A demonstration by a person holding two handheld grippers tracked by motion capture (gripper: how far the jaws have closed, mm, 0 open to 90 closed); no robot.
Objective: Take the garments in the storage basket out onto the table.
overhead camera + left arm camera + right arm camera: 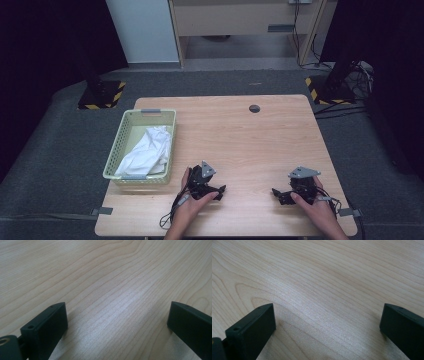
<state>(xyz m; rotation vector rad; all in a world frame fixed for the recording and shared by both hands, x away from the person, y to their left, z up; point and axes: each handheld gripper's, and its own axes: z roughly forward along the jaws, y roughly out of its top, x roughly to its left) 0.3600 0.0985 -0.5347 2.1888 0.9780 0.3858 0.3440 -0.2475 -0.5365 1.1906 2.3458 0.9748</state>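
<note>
White crumpled cloth [145, 150] in the pale green plastic basket [114, 150] looks like the target, so swing the left gripper [216, 189], fingers apart like the right gripper's [278, 194], over and pinch a raised fold, probably.

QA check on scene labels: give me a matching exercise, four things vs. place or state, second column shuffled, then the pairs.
Things:
1. white cloth
2. basket
3. left gripper
4. right gripper

Places or states:
A. on the table's near right part, jaws open with bare wood between them
B. lying crumpled inside the basket
C. at the left edge of the table
D. just right of the basket's near corner, jaws open

Pairs: 1-B, 2-C, 3-D, 4-A
</note>
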